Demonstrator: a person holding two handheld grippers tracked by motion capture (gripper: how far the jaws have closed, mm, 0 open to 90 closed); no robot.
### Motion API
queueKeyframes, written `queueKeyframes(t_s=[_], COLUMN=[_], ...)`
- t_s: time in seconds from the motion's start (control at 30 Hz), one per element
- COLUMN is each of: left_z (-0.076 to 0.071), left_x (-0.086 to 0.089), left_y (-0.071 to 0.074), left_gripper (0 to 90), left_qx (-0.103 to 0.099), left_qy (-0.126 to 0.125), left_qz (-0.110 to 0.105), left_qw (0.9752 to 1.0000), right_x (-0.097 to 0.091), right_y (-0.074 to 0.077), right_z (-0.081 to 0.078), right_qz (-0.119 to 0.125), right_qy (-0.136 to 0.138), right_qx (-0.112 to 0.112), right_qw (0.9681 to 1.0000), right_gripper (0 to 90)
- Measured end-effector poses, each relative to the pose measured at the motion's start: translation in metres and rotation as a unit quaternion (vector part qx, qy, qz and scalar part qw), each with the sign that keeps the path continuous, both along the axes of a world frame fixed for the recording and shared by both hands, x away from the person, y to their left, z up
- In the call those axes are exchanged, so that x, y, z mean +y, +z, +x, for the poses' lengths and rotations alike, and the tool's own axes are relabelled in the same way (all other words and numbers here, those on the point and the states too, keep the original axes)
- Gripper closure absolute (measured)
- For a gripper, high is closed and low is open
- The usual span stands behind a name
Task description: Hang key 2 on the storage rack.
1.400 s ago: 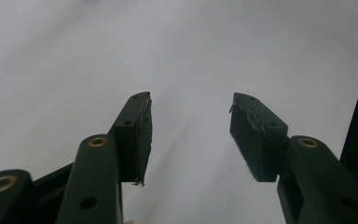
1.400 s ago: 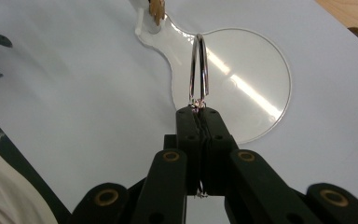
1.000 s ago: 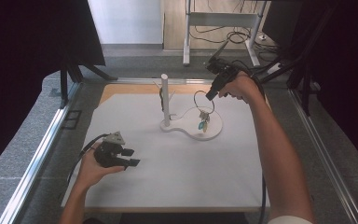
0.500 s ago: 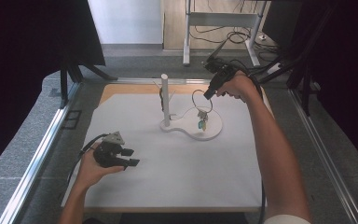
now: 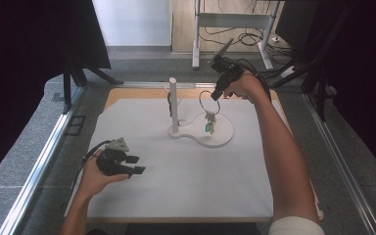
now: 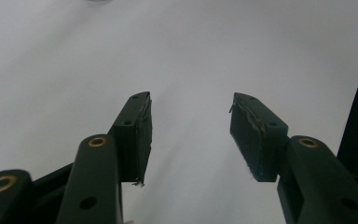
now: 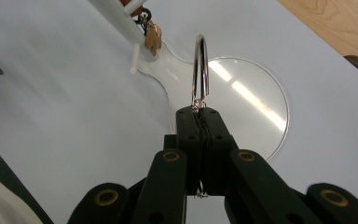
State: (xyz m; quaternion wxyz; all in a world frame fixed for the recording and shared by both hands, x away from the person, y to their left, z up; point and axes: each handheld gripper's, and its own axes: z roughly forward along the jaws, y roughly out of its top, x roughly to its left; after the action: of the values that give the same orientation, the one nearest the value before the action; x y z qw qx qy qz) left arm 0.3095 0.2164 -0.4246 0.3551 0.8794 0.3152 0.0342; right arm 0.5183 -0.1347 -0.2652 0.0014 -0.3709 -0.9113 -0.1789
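A lab-like recording bay: white table (image 5: 186,196) walled by black curtains (image 5: 24,58), loose cables (image 5: 235,34) behind.

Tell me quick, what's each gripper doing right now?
Left gripper: open, holding nothing, low over the white table.
Right gripper: shut on the key ring.

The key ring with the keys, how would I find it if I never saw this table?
Look for the white mat on the table, then the white stand with a tall post near its far edge. Just right of the post, the right gripper pinches a big metal key ring with its fingers shut. It is the shiny hoop with small keys dangling over the stand's round base.
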Motion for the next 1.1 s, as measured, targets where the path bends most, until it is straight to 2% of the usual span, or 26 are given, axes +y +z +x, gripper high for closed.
queueKeyframes(t_s=[0.43,0.63,1.1], left_z=[-0.001,-0.002,-0.003], left_x=[0.001,0.001,0.001], left_y=[0.0,0.0,0.001], left_gripper=[49.1,49.2,49.1], left_qx=[-0.003,-0.003,-0.003], left_qy=[-0.005,-0.004,-0.005], left_qz=[0.0,-0.001,-0.001], left_qw=[1.0,1.0,1.0], right_x=[0.022,0.032,0.042], right_y=[-0.007,-0.01,-0.013], right_z=[0.017,0.018,0.021], right_qz=[-0.001,0.004,0.002], right_qy=[0.003,0.008,0.013], right_qx=[-0.005,-0.004,-0.004], right_qw=[1.0,1.0,0.9999], right_gripper=[87.9,87.9,87.9])
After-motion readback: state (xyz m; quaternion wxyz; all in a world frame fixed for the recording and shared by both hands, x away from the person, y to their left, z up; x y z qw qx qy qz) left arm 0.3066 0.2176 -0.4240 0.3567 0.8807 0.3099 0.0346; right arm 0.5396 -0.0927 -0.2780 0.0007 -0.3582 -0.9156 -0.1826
